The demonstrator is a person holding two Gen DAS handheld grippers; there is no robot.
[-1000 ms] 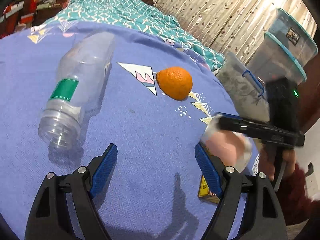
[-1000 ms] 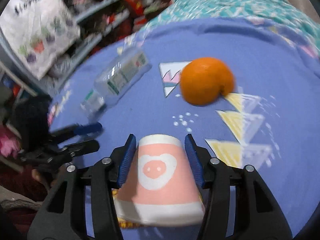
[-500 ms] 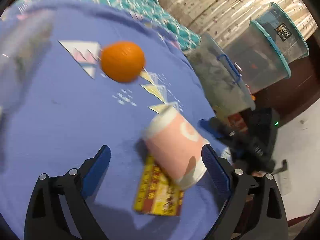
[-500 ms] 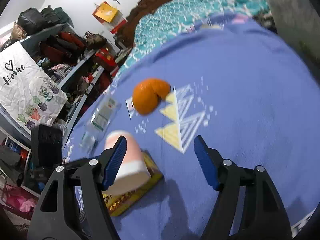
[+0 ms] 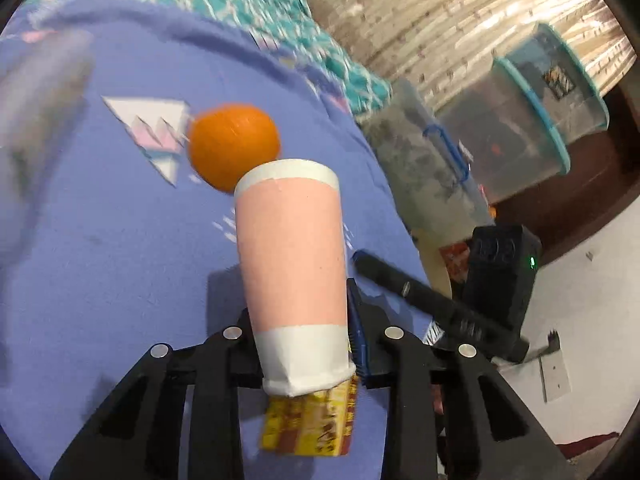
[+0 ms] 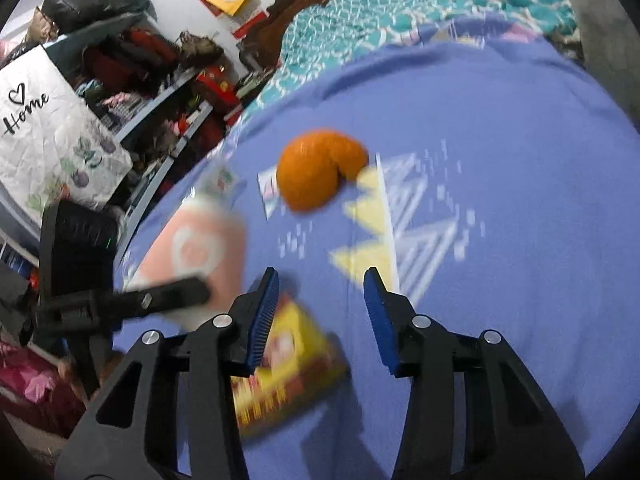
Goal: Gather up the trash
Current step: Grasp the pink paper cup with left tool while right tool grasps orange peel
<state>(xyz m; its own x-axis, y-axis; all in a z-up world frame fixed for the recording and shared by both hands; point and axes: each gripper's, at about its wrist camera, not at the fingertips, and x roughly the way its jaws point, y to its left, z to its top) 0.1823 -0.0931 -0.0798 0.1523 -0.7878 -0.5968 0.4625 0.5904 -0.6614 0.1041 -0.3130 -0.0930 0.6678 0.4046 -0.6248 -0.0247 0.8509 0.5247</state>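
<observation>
A pink paper cup (image 5: 292, 256) with white bands stands between the jaws of my left gripper (image 5: 300, 312), which are closing with the pads pressing on its lower part. In the right wrist view the same cup (image 6: 196, 244) is at the left, with a left finger (image 6: 160, 296) across it. My right gripper (image 6: 321, 280) hangs over the blue sheet, its jaws closing with nothing between them. A yellow snack packet (image 6: 280, 364) lies flat under its left finger, and shows below the cup (image 5: 308, 424). An orange peel (image 6: 316, 178) lies further back. A clear bottle (image 5: 36, 112) is blurred at far left.
The blue bed sheet (image 5: 120, 260) ends at the right, where a grey lidded bin (image 5: 424, 168) and clear storage tubs (image 5: 540, 120) stand on the floor. A teal blanket (image 6: 400, 12) lies at the back. Cluttered shelves (image 6: 120, 80) line the left side.
The right gripper let go of the cup and drew off to the right. The left gripper swung right around the cup and closed on it.
</observation>
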